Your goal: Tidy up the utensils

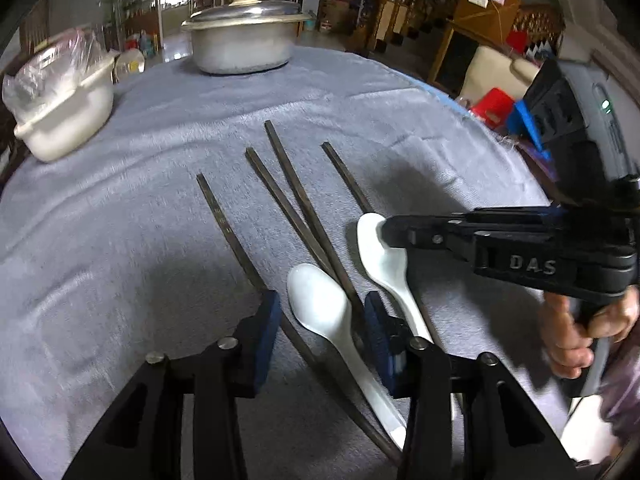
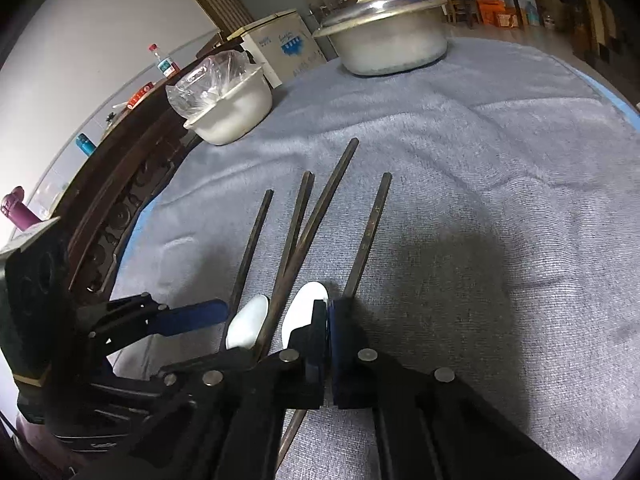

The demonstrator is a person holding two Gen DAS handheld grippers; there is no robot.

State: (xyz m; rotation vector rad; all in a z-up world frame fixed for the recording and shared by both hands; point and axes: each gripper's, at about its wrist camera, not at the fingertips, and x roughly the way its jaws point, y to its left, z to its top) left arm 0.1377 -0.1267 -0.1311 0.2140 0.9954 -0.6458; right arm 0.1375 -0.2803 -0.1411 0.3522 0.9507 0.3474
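Observation:
Several dark chopsticks (image 1: 296, 208) (image 2: 304, 232) fan out on the grey cloth, with two white ceramic spoons among their near ends. My left gripper (image 1: 322, 320) is open and straddles the nearer spoon (image 1: 320, 308) (image 2: 248, 324); its blue pads (image 2: 192, 316) stand clear of the bowl, and a chopstick lies just inside the right pad. My right gripper (image 1: 390, 234) (image 2: 330, 312) is shut, pads pressed together, its tip at the bowl edge of the second spoon (image 1: 384, 268) (image 2: 306, 304). I see nothing between its pads. A chopstick runs close by its right finger.
A lidded metal pot (image 1: 240, 40) (image 2: 388, 40) stands at the far side of the cloth-covered table (image 1: 120, 220). A white bowl holding a plastic bag (image 1: 64, 112) (image 2: 228, 108) sits far left. A person's hand (image 1: 572, 332) holds the right gripper near the table's right edge.

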